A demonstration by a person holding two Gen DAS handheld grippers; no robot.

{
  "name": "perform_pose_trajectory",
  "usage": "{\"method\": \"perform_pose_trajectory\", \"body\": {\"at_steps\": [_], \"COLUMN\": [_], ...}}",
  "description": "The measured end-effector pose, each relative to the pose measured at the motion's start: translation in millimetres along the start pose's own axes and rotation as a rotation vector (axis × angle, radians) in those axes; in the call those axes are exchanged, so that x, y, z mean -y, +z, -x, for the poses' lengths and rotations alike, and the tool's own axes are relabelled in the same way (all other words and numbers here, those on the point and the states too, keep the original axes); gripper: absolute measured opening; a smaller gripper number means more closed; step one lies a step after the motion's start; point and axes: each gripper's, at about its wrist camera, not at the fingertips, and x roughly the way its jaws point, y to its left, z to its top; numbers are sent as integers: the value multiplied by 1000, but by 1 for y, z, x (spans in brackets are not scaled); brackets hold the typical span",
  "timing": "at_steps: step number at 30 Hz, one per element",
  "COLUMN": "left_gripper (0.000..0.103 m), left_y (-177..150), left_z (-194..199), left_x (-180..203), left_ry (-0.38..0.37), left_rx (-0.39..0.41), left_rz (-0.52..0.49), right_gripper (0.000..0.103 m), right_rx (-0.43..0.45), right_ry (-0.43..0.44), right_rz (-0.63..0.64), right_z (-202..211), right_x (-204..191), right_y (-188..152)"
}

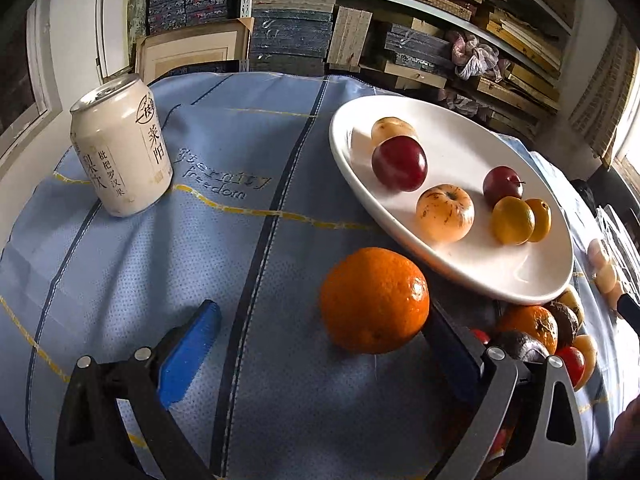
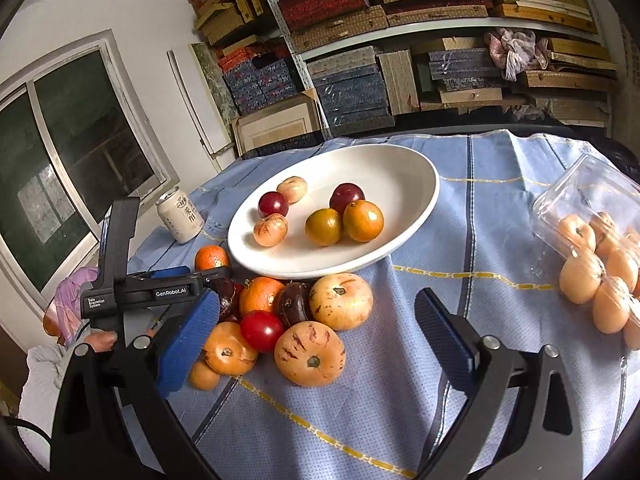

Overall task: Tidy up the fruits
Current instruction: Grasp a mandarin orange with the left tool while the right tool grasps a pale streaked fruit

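Left tool is spread wide around an orange, nothing gripped; the orange sits on the worktop beside the plate. If closed off-centre, the orange could roll away.

Plate is seen holding six small fruits. Right tool hangs open over the loose fruit pile. Clear tub lies tipped, pale fruits spilling out.

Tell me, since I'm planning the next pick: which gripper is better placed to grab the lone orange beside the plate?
Left. The left gripper is open with the orange already between its fingers, near the plate. The right gripper is open over the fruit pile, farther away.
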Motion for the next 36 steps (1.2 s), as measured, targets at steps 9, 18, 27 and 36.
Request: {"method": "perform_pose_trajectory", "body": {"at_steps": [9, 18, 27, 36], "left_gripper": [99, 83, 81, 62], "left_y": [5, 9, 14, 10], "left_z": [19, 19, 12, 10], "left_x": [3, 5, 2, 10], "left_ry": [70, -5, -34, -46], "left_rx": [128, 141, 136, 102], "left_rz": [-34, -38, -7, -59], "right_gripper": [96, 96, 95, 71], "right_rx": [-29, -60, -93, -171], "right_ry": [3, -19, -55, -85], "right_rz": [11, 91, 145, 226], "right_z": [-6, -9, -15, -26], "right_x": [-2, -16, -23, -31], "right_y": [-2, -9, -13, -24]}}
